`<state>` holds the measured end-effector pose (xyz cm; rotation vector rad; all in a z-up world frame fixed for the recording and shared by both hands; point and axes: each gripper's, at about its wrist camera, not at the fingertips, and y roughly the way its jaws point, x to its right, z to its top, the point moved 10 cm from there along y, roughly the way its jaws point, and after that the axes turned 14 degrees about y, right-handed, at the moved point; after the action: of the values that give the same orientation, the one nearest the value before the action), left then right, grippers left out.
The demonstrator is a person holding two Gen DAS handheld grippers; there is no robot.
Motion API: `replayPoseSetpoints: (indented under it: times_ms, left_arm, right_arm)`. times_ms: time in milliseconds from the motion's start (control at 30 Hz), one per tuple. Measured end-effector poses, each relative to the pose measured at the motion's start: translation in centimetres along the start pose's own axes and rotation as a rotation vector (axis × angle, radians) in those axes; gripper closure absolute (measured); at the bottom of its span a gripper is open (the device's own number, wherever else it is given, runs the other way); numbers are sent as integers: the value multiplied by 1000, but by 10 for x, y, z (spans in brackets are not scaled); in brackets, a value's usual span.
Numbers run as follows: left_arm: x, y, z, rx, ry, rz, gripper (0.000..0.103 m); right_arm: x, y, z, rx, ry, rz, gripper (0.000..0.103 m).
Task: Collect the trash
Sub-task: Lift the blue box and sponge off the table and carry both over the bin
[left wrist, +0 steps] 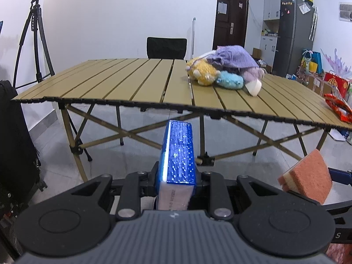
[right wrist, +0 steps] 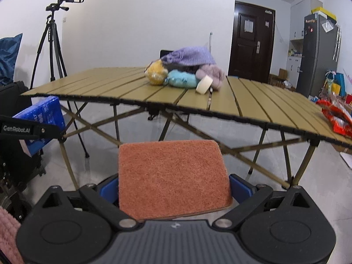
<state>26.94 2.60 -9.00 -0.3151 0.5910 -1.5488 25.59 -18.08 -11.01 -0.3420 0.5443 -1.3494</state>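
My left gripper (left wrist: 176, 176) is shut on a blue box (left wrist: 178, 154) with a white end, which stands on edge between the jaws; the same blue box (right wrist: 41, 118) shows at the left of the right wrist view. An orange scouring sponge (right wrist: 171, 178) lies flat in my right gripper (right wrist: 173, 189), which is shut on it; the sponge (left wrist: 308, 176) also appears at the lower right of the left wrist view. Both grippers are in front of and below the edge of a slatted folding table (left wrist: 132, 83). A red wrapper (right wrist: 336, 118) lies at the table's right edge.
Plush toys (left wrist: 220, 74) under a purple cloth (right wrist: 191, 55) and a tape roll (right wrist: 204, 84) sit mid-table. A tripod (left wrist: 35, 37) stands on the left, a black suitcase (left wrist: 13, 143) near it. A fridge (left wrist: 294, 37), a door (right wrist: 250, 44) and bags are on the right.
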Motion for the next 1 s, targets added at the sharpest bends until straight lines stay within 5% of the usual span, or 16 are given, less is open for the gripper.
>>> replayPoseSetpoints:
  times_ms: [1000]
  left_arm:
    - [14, -10, -82, -159, 87, 15, 79]
  right_arm:
    - [20, 4, -97, -255, 91, -27, 3]
